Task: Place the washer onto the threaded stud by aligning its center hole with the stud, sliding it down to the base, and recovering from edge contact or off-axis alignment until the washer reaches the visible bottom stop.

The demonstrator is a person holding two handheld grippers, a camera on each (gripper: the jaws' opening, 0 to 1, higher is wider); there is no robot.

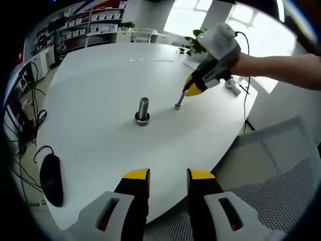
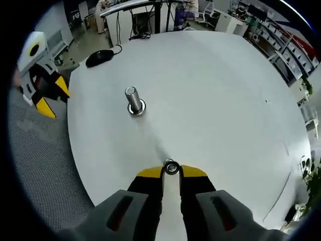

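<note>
**Washer pinched at the right gripper's tips, stud standing apart**

Washer and stud are well apart on the round white tabletop. We hold the small silver metal washer between the yellow-tipped jaws of our right gripper, which are closed on it at their very ends. In the left gripper view that same right gripper comes in from the right, angled down toward the table, with the washer at its tips just above or on the surface; we cannot tell whether it touches. A bare forearm reaches in behind it.

The short upright silver threaded stud stands on its wider round base near the middle of the table, to the left of the washer in the left gripper view. In the right gripper view the stud stands farther out and to the left of the held washer.

Our left gripper hovers at the near edge of the table, its yellow-tipped jaws parted with nothing between them. In the right gripper view it hangs off the table's left edge.

A black computer mouse on a cable lies at the table's left rim.
</note>
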